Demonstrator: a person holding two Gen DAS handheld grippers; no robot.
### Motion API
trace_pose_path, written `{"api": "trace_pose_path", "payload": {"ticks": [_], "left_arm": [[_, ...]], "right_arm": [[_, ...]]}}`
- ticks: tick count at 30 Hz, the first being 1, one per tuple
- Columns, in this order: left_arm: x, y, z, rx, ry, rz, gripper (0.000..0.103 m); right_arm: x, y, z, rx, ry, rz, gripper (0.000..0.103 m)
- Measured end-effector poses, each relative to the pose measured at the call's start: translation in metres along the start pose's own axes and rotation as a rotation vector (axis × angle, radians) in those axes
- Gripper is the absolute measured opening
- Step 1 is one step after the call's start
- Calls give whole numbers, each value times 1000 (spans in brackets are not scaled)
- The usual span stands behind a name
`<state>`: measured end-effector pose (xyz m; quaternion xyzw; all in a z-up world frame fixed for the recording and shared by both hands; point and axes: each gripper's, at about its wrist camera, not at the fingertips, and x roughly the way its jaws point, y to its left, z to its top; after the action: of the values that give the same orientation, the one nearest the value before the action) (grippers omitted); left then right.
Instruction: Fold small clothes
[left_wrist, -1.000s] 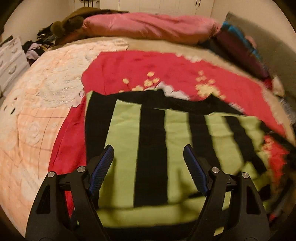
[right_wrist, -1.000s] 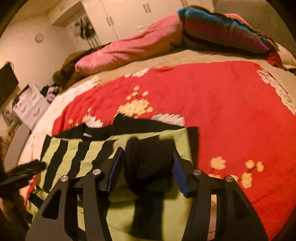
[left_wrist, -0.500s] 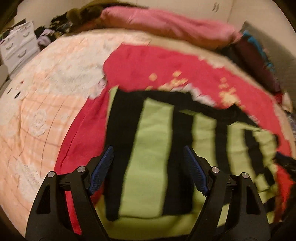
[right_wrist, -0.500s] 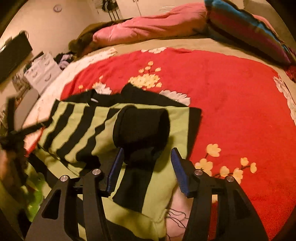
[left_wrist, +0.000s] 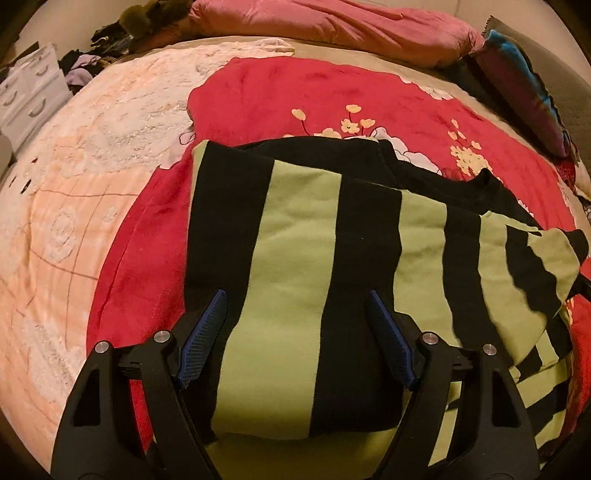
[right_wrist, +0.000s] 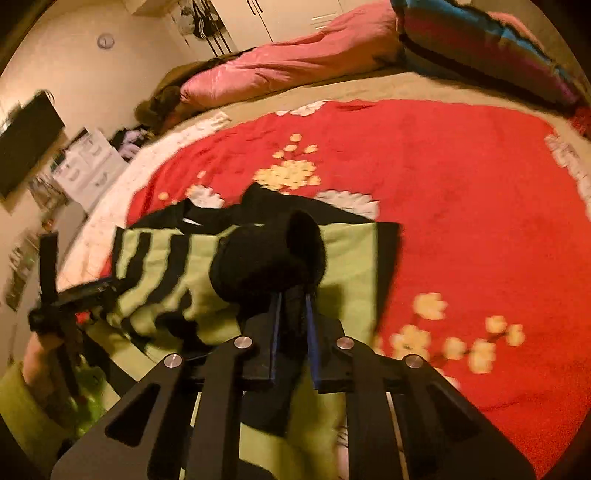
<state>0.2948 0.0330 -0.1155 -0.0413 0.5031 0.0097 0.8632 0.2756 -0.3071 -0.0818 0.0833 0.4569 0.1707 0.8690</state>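
Note:
A lime-green and black striped sweater (left_wrist: 291, 236) lies spread on the red floral blanket (left_wrist: 332, 92). My left gripper (left_wrist: 297, 295) hovers open over the sweater's near left part, and its blue pads (left_wrist: 207, 332) do not press the fabric. In the right wrist view the sweater's black sleeve cuff (right_wrist: 269, 258) bulges just past my right gripper (right_wrist: 292, 299), which is shut on the sleeve cloth behind it. The green body (right_wrist: 347, 258) lies under the cuff. The left gripper (right_wrist: 74, 295) shows blurred at the left edge of that view, held by a hand in a green sleeve (right_wrist: 22, 406).
The blanket covers a bed with a peach quilt (left_wrist: 92, 147) on the left. A pink duvet (left_wrist: 332, 26) and a striped pillow (right_wrist: 480, 44) lie at the far end. White drawers (left_wrist: 26, 96) and a clothes pile stand beyond the bed's left side.
My right gripper's jaws have closed on the black sleeve, which lay loose between them before. The left gripper has sunk closer to the sweater and shifted toward its left side.

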Motion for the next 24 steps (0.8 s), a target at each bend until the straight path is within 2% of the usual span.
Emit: {"api": "trace_pose_path", "payload": {"ticks": [5,8,10,12,14,17,19,21,23,24], "left_arm": [[3,2,-2,-5,0,2,71],[4,2,-2,-3,0,5,72],[2,2,-1,-7,2,0,72],[-8,3,-1,-27,8,-22,75],[-25,2,0,-32,-29,-50,78],[-44,-10,1,19,-84,-57,78],[-43,-18,1,44,-79,-62,79],[-33,-23,1,51,-47,-58,79],[-20,-26,-2,57,-9,-21,81],[-13,-25,-5,54,14,-2,81]], "right_arm": [[23,-4,-11,-7,112,-91,12],[21,-7,-12,12,127,-85,15],[9,-10,-9,35,101,-82,20],[-11,-9,-2,27,27,-97,20],[-29,-3,5,5,-63,-95,21],[-43,17,11,-51,-171,-31,24],[-34,39,10,-133,-174,4,26],[-15,62,6,-215,-145,-2,27],[7,74,2,-249,-101,-37,28],[20,76,1,-251,-70,-84,29]]}}
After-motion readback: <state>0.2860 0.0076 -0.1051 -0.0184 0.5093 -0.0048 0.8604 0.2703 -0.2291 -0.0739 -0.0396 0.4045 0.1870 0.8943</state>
